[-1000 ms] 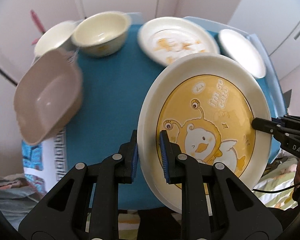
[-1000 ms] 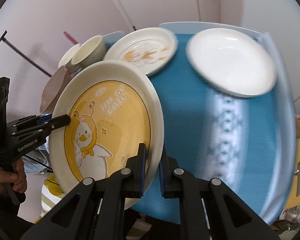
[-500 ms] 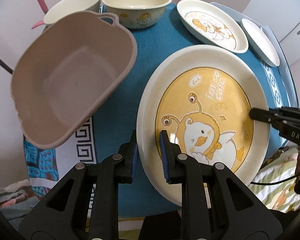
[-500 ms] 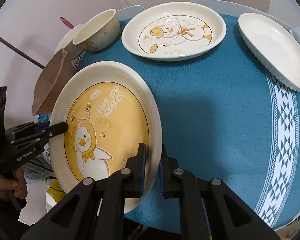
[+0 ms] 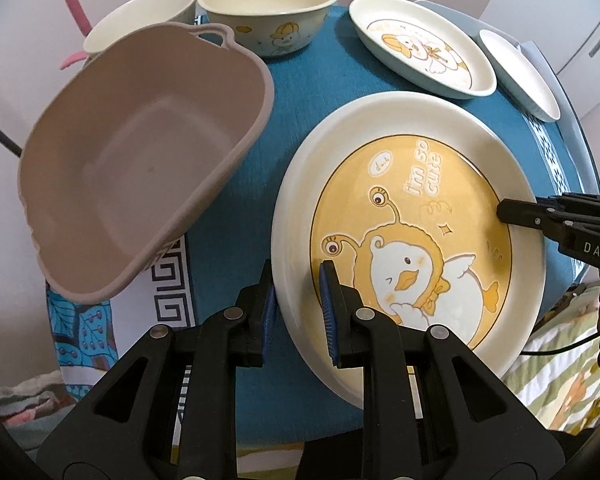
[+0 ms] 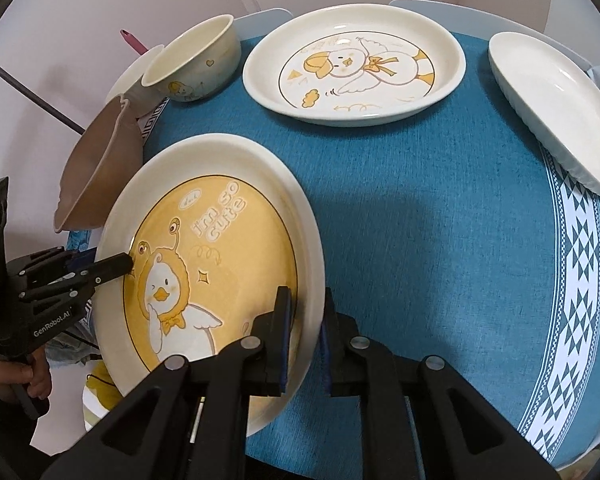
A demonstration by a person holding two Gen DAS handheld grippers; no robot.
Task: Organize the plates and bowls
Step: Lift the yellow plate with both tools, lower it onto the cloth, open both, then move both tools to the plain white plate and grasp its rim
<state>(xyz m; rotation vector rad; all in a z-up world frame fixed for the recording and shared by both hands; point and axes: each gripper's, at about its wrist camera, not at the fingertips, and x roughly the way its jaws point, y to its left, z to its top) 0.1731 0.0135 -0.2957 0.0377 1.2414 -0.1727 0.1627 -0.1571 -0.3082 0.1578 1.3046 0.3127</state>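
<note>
A large cream plate with a yellow duck picture [image 5: 412, 216] is held above the blue tablecloth by both grippers. My left gripper [image 5: 298, 314] is shut on its near rim. My right gripper [image 6: 303, 334] is shut on the opposite rim, and the plate shows there too [image 6: 216, 256]. A second duck plate [image 6: 354, 64] and a plain white dish [image 6: 556, 104] lie at the far side. A cream duck bowl [image 5: 270, 10] and a white bowl [image 5: 140, 24] stand at the far left.
A beige plastic basin [image 5: 140, 160] sits at the table's left edge, partly overhanging it. The blue tablecloth [image 6: 440, 220] has a white patterned border on the right. A pink utensil [image 5: 74, 4] stands behind the bowls.
Both grippers have lowered the yellow duck plate towards the table and brought it nearer the basin. The grip on both rims has not changed.
</note>
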